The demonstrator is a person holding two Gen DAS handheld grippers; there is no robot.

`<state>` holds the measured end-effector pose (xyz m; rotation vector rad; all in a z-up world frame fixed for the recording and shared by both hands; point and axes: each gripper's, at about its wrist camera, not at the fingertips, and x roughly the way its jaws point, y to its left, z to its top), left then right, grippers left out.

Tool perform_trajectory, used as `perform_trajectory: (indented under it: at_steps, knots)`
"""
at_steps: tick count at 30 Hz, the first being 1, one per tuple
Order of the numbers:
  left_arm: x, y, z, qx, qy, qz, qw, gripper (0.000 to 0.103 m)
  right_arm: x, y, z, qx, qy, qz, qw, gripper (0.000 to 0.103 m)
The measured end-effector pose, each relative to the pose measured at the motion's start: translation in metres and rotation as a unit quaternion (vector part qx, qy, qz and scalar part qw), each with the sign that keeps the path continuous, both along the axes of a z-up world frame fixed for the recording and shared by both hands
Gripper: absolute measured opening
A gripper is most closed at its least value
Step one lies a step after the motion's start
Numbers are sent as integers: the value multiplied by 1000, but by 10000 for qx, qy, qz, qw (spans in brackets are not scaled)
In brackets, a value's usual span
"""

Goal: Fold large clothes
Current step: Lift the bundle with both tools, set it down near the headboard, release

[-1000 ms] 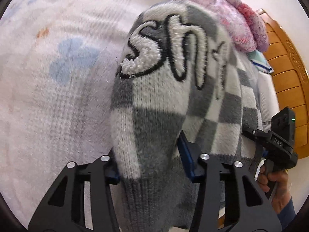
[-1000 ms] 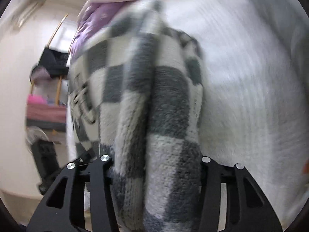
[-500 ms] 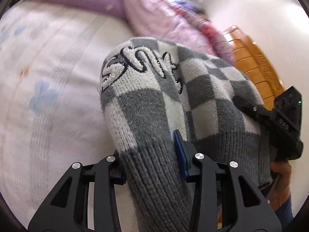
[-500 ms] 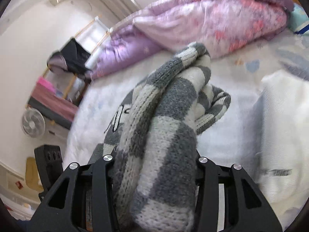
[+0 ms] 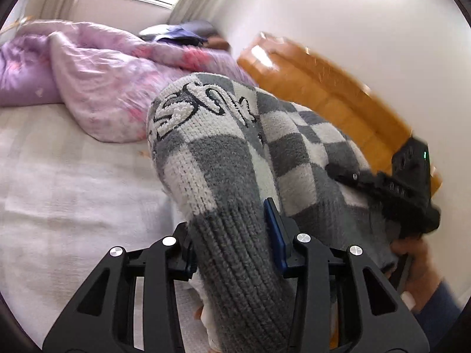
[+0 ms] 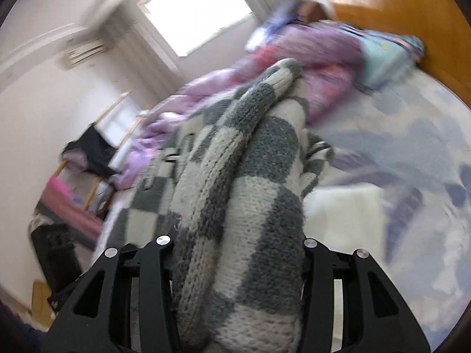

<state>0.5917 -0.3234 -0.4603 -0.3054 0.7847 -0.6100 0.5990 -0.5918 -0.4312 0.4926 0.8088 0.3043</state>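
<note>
Both grippers, left (image 5: 232,241) and right (image 6: 235,253), clench the checkered sweater (image 5: 223,158) (blurred, lower centre); its bunched knit may slip.

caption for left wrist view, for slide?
Left gripper clamps the checkered sweater above the bed; right gripper grips alongside.

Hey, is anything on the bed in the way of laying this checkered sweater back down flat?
Possibly. Both grippers, left and right, are shut on the checkered sweater. The pink quilt is heaped past it toward the headboard, and a white garment lies on the bedsheet near the right gripper.
</note>
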Motion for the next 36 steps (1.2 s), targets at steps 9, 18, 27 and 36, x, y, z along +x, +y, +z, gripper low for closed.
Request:
perform_trajectory:
  at_steps: [9,18,27,36]
  knots:
    - [-13,-56,-103,1067,764,-307,9909,54,-9,-60,-141,-495,2057,-1071,9715,64]
    - [-17,-19,-85,1338,731,160,9882,78,-29,9,-75,-3487,2102,-883,9091,66]
    - [-13,-15,-94,1730,827,162,9813,88,0,53,-145,-2394,2327,-67,9426,14]
    - [-14,20,-58,1708,993,472,9792,90,-22,104,-97,-2611,2215,-133,9395,46]
